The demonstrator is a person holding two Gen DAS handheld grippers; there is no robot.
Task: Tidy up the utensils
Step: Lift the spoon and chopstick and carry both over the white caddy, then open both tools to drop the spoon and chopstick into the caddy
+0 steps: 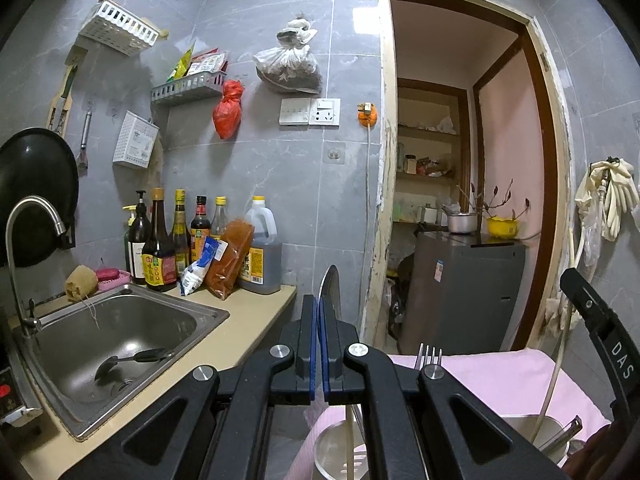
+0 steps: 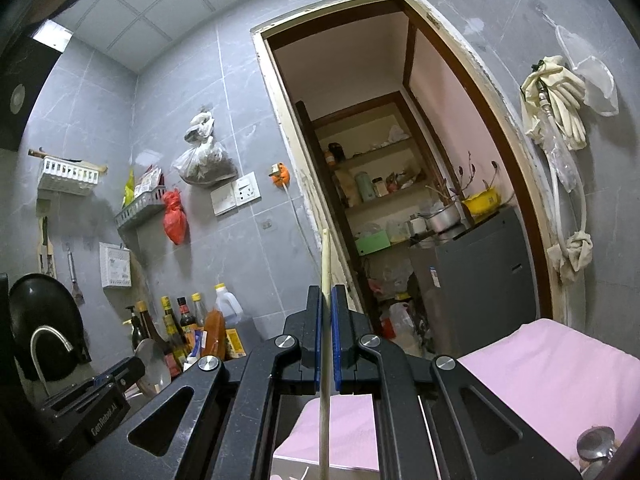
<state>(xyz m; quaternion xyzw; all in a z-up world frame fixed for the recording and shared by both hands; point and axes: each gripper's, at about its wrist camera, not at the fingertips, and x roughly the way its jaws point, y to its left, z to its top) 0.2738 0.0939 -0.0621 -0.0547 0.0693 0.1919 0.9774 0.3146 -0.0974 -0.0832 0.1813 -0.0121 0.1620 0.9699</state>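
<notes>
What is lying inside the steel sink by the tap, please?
Inside the sink lies one dark spoon-like utensil near the drain. The rest of the visible basin floor looks bare. The nearest corner runs under the left gripper's body, so anything there is covered.

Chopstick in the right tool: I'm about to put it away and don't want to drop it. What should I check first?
1. Right tool shut on the chopstick: ok.
2. Chopstick upright in the grip: ok.
3. Left tool shut on its spoon: ok.
4. Steel cup lined up under the chopstick's lower end: cannot tell, the end is hidden.
5. Fork out of the way: cannot tell.
</notes>
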